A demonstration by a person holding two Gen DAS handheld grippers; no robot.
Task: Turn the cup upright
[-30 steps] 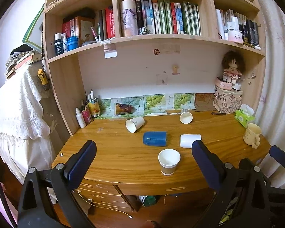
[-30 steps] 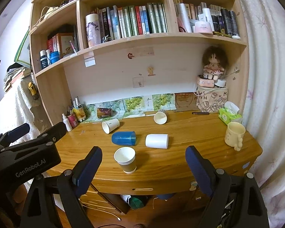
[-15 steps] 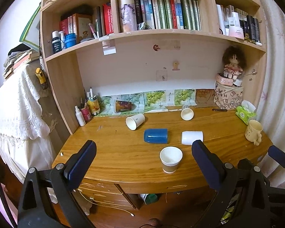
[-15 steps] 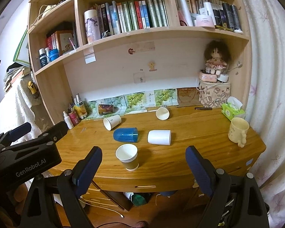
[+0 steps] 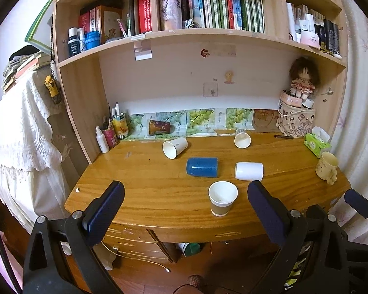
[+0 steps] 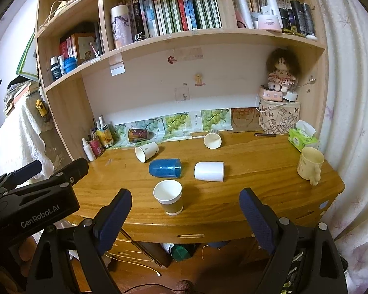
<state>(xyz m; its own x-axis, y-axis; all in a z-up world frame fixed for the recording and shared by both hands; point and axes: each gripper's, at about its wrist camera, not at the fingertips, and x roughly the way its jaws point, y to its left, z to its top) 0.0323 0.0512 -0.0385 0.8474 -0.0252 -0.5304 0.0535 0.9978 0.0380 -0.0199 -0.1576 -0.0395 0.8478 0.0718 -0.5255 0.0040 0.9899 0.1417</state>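
Several cups lie on their sides on the wooden desk [image 5: 144, 191]: a blue cup [image 5: 202, 167] [image 6: 164, 168], a white cup [image 5: 249, 171] [image 6: 209, 171], a paper cup [image 5: 175, 147] [image 6: 146, 151] at back left, another paper cup [image 5: 242, 138] [image 6: 212, 139] at the back, and a dark printed cup [image 5: 159, 127] [image 6: 138, 135] by the wall. One brown-banded paper cup [image 5: 222, 201] [image 6: 168, 200] stands upright near the front edge. My left gripper [image 5: 184, 205] and right gripper [image 6: 185, 210] are both open and empty, held before the desk's front edge.
A cream mug [image 5: 327, 166] [image 6: 309, 165] stands at the right edge, a green tissue pack [image 5: 316, 142] behind it. Bottles and pens [image 5: 110, 132] crowd the back left corner. A patterned box with a doll [image 5: 298, 120] stands back right. Bookshelves hang above; drawers sit under the desk.
Both grippers have drifted slightly closer to the desk and a little lower. The cups have not moved.
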